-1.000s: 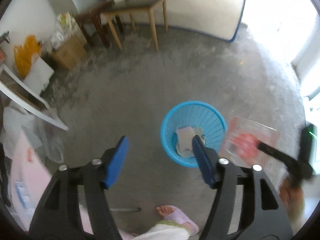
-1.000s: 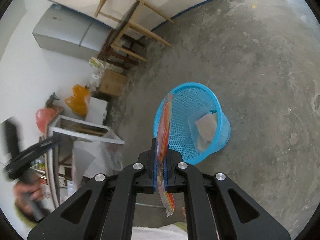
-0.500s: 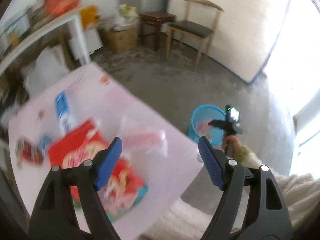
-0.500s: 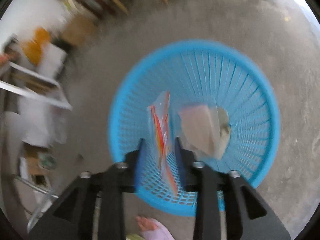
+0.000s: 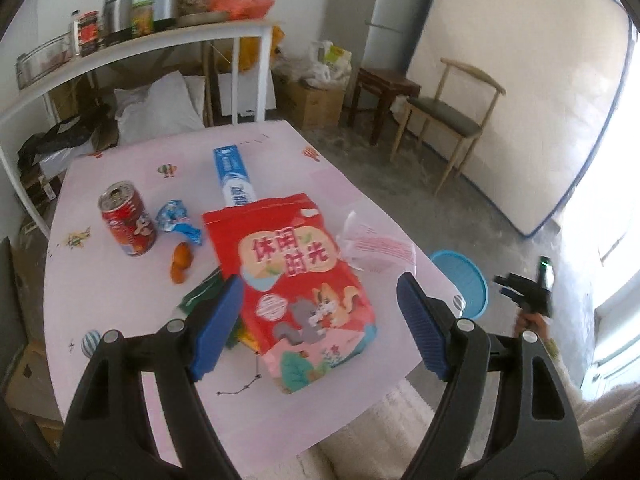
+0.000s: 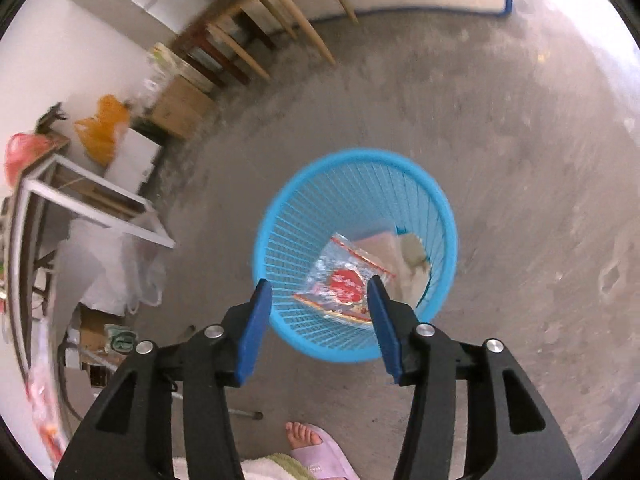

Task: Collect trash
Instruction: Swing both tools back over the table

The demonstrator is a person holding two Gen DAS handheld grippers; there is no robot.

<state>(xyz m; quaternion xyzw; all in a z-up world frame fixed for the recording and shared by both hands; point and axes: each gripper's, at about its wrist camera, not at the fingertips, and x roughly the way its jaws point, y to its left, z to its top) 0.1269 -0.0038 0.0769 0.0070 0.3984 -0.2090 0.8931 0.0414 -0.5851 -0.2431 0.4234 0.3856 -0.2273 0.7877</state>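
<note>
Below hand-held gripper (image 6: 318, 322): binned wrapper (image 6: 340, 280).

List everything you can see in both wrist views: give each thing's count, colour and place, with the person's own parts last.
snack bag: one, red, table centre
drink can: one, red, upright, table left
toothpaste box: one, blue, behind snack bag
small wrapper: one, blue, beside can
clear wrapper: one, pink print, table right edge
table: one, pink cover
basket: one, blue, on floor
clear packet: one, red print, inside basket
chair: one, wooden, by wall
left tongs: open, over snack bag
right tongs: opening, empty, above basket
foot: one, pink slipper
</note>
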